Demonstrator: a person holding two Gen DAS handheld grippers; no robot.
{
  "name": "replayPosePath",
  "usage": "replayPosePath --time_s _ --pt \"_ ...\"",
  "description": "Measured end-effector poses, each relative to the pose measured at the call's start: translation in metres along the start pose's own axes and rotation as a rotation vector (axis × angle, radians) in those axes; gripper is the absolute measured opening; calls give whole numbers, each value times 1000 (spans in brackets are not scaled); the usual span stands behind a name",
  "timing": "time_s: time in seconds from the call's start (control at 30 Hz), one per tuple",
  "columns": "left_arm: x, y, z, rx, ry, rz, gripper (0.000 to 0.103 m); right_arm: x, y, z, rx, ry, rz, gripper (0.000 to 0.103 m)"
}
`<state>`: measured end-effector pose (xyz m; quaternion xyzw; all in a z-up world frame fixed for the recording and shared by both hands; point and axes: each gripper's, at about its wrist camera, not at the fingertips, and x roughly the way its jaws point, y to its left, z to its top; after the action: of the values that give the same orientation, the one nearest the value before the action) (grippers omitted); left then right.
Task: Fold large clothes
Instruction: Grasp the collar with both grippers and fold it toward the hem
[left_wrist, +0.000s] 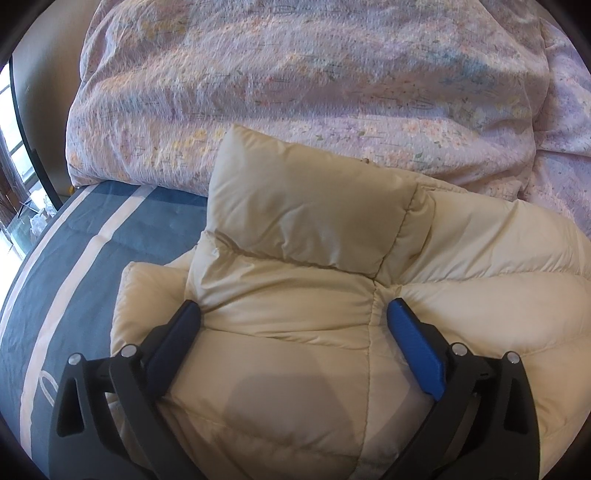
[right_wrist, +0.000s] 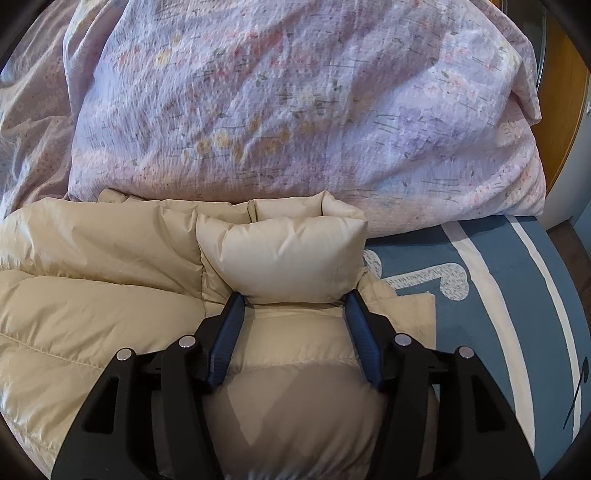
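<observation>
Left wrist view: the left gripper (left_wrist: 293, 310) stands with its jaws spread wide over a cream puffer jacket (left_wrist: 317, 236). A quilted bulge of the jacket lies between the blue fingers (left_wrist: 417, 354). The dark left finger touches the fabric at its tip, while the right one sits just beside a seam; the padding is not squeezed, so the grip is released. Beyond the fingers a padded flap of the jacket stands folded up. The jacket lies on a blue bedsheet (left_wrist: 74, 266) with pale stripes, and a floral duvet (left_wrist: 295, 74) is heaped behind it, touching the jacket's far edge. A window shows at the far left edge.

Right wrist view: the right gripper (right_wrist: 295, 295) has its jaws about half spread, and both blue fingers (right_wrist: 229, 339) press into the sides of a puffy roll of the jacket (right_wrist: 92, 258), which narrows between them and bulges out beyond the tips. It is grasping the jacket. The rest of the jacket spreads to the left. The bedsheet (right_wrist: 480, 295) lies to the right, and the duvet (right_wrist: 295, 110) fills the background. A wooden panel shows at the right edge.
</observation>
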<state>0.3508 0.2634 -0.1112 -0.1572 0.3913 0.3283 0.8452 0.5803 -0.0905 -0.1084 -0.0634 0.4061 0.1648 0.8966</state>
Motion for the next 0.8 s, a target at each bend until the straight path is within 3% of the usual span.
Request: replayPosePath --time_s 0.37,0.63,0.73,0.8 --pt "0 3 -1 -20 -5 -16 101 -2 -14 -1 40 -16 71 68" --pt "-7 11 -3 -40 -32 -37 101 -5 -12 -1 36 -25 68 69" --pt "-33 16 -12 -27 -17 -38 101 -34 -21 -11 60 -2 108 70" --pt "-65 27 -24 -4 -48 -55 101 -66 -34 -23 78 -32 163 90"
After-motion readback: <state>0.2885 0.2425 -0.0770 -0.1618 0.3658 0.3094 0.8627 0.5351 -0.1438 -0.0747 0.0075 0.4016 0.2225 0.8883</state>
